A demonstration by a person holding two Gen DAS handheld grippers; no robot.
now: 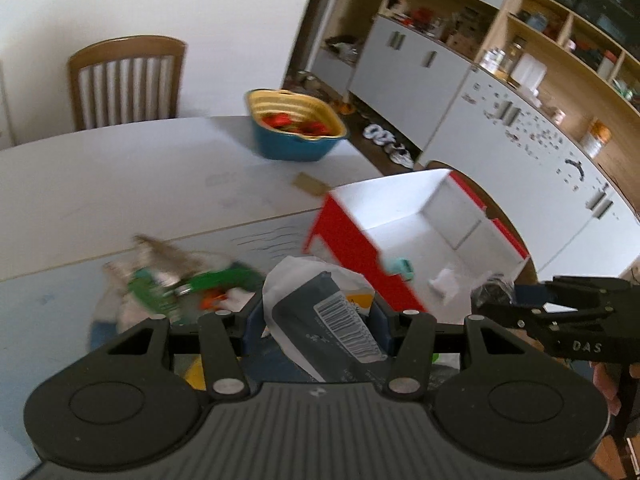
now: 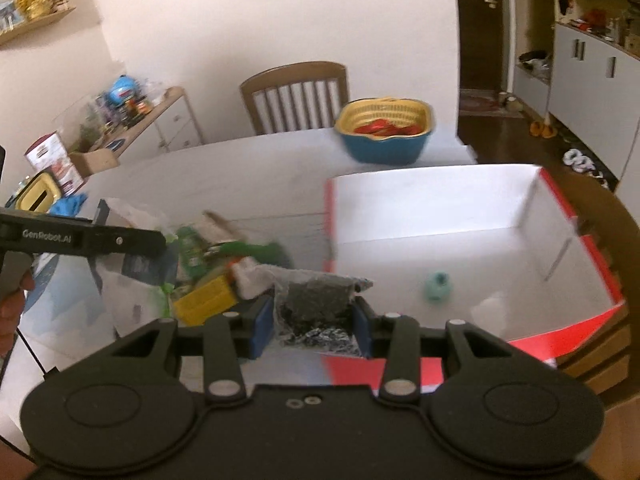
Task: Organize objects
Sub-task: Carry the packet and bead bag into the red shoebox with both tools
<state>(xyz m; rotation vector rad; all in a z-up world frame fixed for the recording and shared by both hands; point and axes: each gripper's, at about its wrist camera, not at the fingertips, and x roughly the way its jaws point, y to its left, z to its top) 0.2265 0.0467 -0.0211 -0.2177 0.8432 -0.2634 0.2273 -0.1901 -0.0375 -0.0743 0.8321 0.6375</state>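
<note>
Left wrist view showed the white desk (image 1: 120, 184) with the red-and-white box (image 1: 408, 232) standing open at its right edge, and the box held little: a small teal item (image 1: 402, 269) and a white scrap (image 1: 444, 283) on its floor. Sorting looked barely begun, I judged, since a heap of clutter (image 1: 176, 280) lay on the desk just left of the box, with a green packet, a yellow piece and white wrappers mixed together. A blue basket (image 1: 298, 126) with red things inside stood well apart at the far edge.

Both grippers carried a load near the box. The left gripper (image 1: 316, 320) had its fingers clamped on a dark grey packet (image 1: 320, 320) wrapped partly in a white bag; its long axis ran from bottom right to upper left in that view, barcode label facing up, the far end tilted toward the heap. In the right wrist view the right gripper (image 2: 314, 322) had its fingers closed on a crumpled dark foil pouch (image 2: 316, 304), its ragged upper edge pointing away toward the box's near wall. Neither item was inside the box yet.
</note>
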